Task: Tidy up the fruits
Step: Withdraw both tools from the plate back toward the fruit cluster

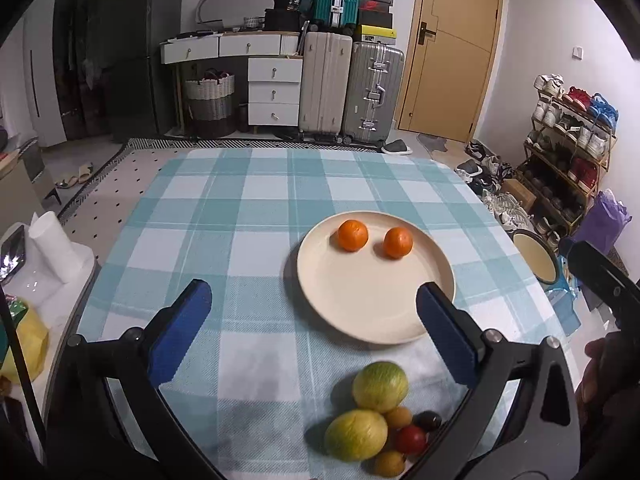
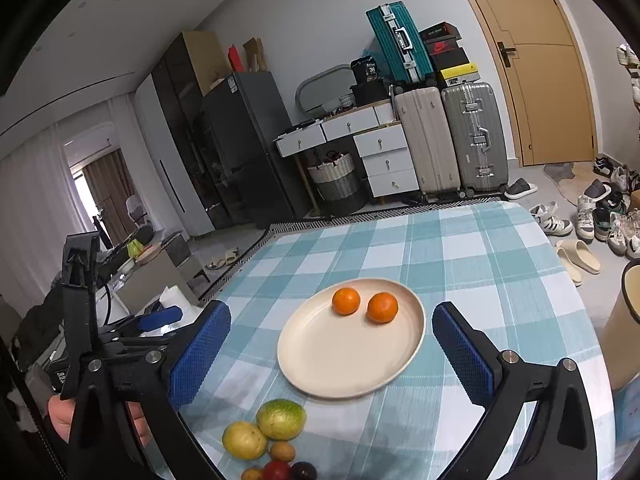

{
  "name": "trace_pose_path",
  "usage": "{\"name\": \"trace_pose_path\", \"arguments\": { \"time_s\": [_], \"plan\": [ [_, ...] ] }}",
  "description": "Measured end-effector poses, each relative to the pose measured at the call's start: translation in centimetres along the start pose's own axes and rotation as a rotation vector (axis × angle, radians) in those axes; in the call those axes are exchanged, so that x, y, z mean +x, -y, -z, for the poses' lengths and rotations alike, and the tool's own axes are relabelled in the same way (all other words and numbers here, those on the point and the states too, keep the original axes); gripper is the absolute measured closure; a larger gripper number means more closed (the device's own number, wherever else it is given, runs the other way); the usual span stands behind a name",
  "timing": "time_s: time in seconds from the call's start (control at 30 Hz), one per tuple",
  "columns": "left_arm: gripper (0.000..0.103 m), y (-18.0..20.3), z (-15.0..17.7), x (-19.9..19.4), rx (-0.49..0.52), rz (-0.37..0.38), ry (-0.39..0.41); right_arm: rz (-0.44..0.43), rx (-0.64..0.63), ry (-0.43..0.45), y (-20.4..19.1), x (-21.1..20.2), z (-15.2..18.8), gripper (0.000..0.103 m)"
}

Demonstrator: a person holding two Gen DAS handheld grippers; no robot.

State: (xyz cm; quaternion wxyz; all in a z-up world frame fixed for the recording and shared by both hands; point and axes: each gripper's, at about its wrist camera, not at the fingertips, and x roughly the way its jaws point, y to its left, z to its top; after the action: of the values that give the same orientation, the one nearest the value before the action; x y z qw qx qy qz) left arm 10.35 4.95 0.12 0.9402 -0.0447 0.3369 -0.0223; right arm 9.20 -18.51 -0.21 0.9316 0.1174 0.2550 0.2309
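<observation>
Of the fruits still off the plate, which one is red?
The small red fruit in the near pile, tucked between a yellow-green fruit and a dark one; the others are yellow-green, tan or dark.

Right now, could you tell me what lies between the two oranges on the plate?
Nothing: only bare plate separates the left orange from the right orange, in both wrist views.
</observation>
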Motion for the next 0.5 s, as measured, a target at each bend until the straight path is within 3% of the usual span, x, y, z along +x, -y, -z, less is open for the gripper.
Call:
{"name": "trace_pose_path", "arguments": {
  "time_s": [0.3,0.5],
  "plan": [
    [0.001,-1.1,4.1,-2.1,-0.013,-0.008,-0.018,0.085,-0.088,0.013,-2.0,-1.2,3.1,0.0],
    [0.001,-1.8,6.8,-1.7,-0.013,0.019,-0.075,0.05,-0.065,-0.039,-1.7,-1.2,5.4,0.0]
  ]
}}
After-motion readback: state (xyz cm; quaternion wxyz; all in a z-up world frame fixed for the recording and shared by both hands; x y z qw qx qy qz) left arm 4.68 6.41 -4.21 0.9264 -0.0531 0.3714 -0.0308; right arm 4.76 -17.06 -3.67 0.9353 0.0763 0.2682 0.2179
